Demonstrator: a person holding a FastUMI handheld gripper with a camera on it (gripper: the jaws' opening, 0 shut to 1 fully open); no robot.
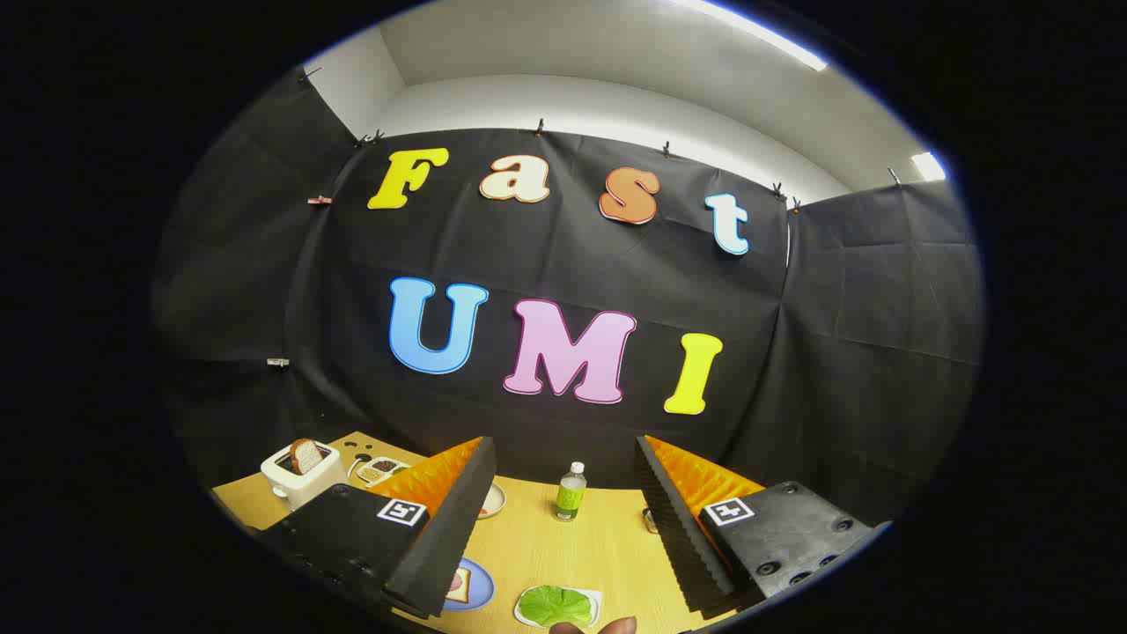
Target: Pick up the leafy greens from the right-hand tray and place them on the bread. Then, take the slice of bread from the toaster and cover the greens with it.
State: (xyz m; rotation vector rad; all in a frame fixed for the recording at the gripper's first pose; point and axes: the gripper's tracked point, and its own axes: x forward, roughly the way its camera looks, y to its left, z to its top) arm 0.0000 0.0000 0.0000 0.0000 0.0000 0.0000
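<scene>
between the two fingers and low down, close under the gripper (563,519), lay the leafy greens (555,605) on their white tray (592,600). the fingers were spread wide and held nothing. the greens lay flat, so the judged next move was down. the bread (457,585) sat on a blue plate (476,588) beside the left finger. a toaster (301,474) with a slice (306,455) stood off to the left. the bottle (570,491) label was too small to read.

The gripper (563,519) hangs above the table (590,555), fingers spread wide with nothing between them. Below the gap lie the greens (555,605) on a white tray (592,600). Beside the left finger, bread (458,585) rests on a blue plate (480,588). Beyond the fingers stands a bottle (570,492); far left, a toaster (302,476) holds a slice (306,455).
</scene>
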